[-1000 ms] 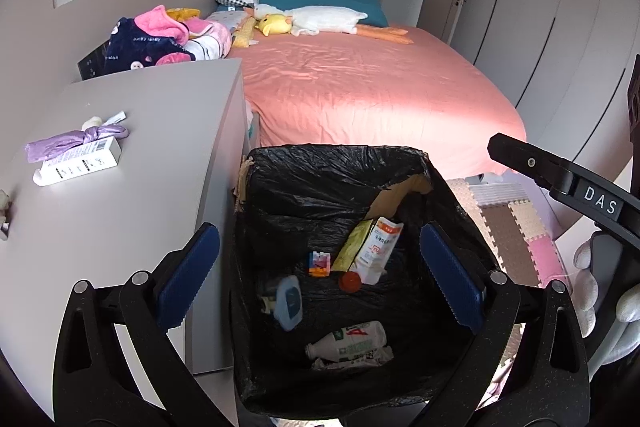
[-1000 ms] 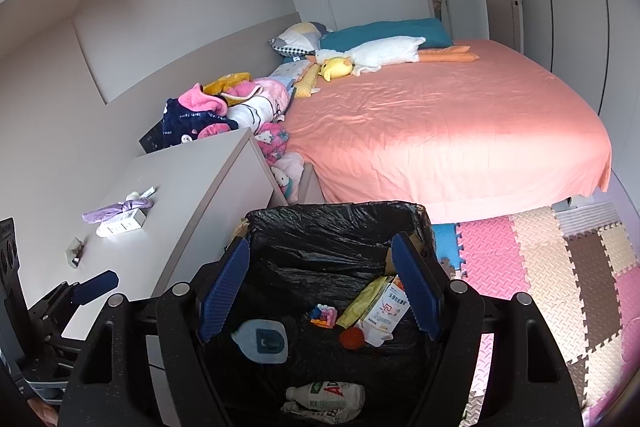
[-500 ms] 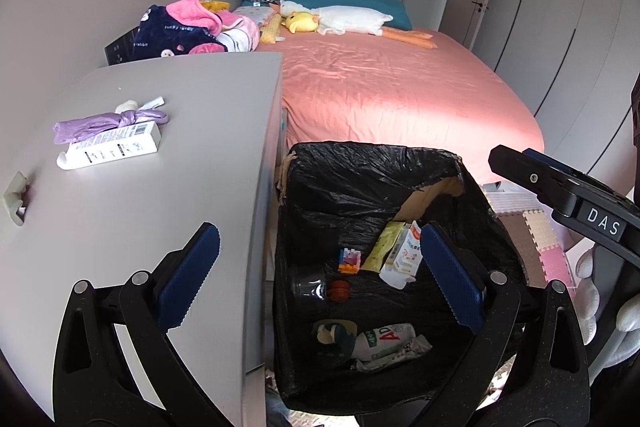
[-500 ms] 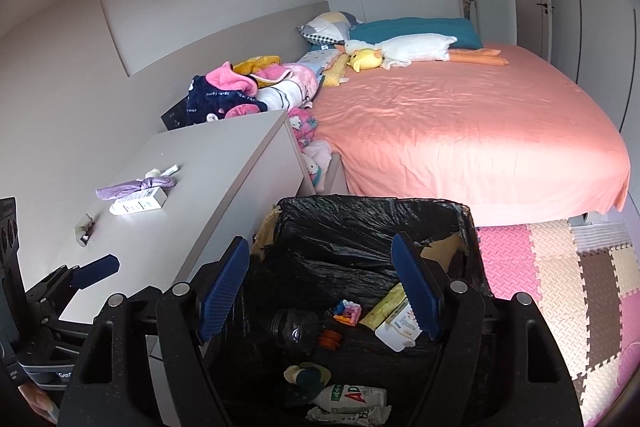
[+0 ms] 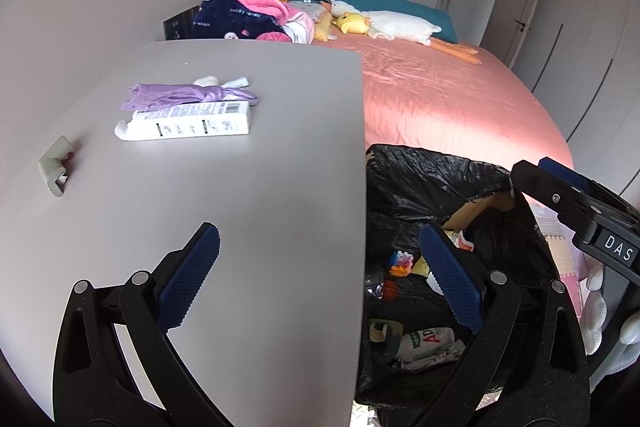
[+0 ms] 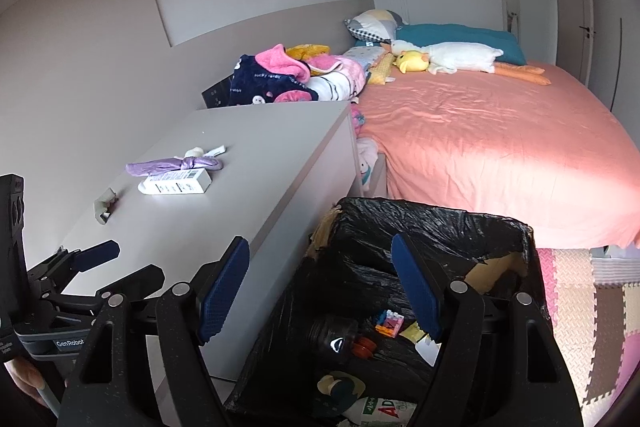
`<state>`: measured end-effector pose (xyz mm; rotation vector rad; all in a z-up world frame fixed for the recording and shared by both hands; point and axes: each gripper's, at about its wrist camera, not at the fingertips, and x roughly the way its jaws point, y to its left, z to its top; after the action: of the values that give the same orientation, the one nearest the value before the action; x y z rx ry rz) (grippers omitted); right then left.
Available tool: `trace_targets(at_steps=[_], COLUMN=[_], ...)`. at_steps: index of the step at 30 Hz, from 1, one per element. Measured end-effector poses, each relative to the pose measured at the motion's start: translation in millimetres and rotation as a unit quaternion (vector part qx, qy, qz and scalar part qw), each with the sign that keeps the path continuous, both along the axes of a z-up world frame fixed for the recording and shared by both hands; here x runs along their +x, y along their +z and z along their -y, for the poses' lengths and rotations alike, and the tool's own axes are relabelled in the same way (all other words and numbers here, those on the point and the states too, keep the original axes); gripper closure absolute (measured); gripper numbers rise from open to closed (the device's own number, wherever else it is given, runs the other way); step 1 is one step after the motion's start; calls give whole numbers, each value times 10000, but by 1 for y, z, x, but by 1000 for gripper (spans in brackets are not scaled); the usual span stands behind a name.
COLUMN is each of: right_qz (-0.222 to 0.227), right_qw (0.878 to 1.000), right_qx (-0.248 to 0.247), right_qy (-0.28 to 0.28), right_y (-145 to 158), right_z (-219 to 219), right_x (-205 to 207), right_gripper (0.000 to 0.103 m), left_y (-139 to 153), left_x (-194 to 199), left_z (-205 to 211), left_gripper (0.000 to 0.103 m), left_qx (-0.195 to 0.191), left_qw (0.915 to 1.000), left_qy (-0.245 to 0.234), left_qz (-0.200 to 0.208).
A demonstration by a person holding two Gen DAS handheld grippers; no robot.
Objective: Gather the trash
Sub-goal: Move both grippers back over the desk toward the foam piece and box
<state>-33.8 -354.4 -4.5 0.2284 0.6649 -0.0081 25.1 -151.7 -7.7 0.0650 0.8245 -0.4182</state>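
Black liner: a glossy bag lines the trash bin (image 6: 436, 227), which stands against the side of the grey dresser (image 5: 248, 187) with the pink bed (image 6: 492, 135) beyond it.
Left gripper (image 5: 320, 279): held over the dresser's near edge, level and pointing forward, its 2 blue pads spread wide with nothing between them; 1 pad is above the grey top, the other above the bin.
Right gripper (image 6: 320, 291): held above the bin's left rim, tilted down, pads wide apart and empty.
Trash ahead of the left gripper: a white box (image 5: 188, 125) lies flat on the dresser top, with a knotted purple bag (image 5: 184, 95) touching its far side.
Inside the bin: a white bottle (image 5: 424, 341), a dark bottle with a red cap (image 6: 344, 339) and small coloured blocks (image 6: 390, 323).
Left of the box: a small grey clip (image 5: 56, 167).
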Motion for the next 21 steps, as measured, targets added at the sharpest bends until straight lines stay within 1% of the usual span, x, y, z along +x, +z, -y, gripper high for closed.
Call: trace_targets(at_steps=[7,13,21], right_qz=[-90,-189,-342], right_qw=[9992,9974,9934], right_qx=[-140,-194,-153], right_qy=[355,673,1080], right_y=[-6,-11,-18], right_z=[-31,-57,-87], right_x=[24,48,83], right_gripper=[29,29,29], left_y=[-5,-11,-18], left_x=[13,25,44], left_z=[-34,-59,-87], left_gripper=[6,6,6], left_qx=[43,96,98], left_qw=[9993,9982,9961], left_qy=[357,573,851], left_qz=[-75,-119,-226])
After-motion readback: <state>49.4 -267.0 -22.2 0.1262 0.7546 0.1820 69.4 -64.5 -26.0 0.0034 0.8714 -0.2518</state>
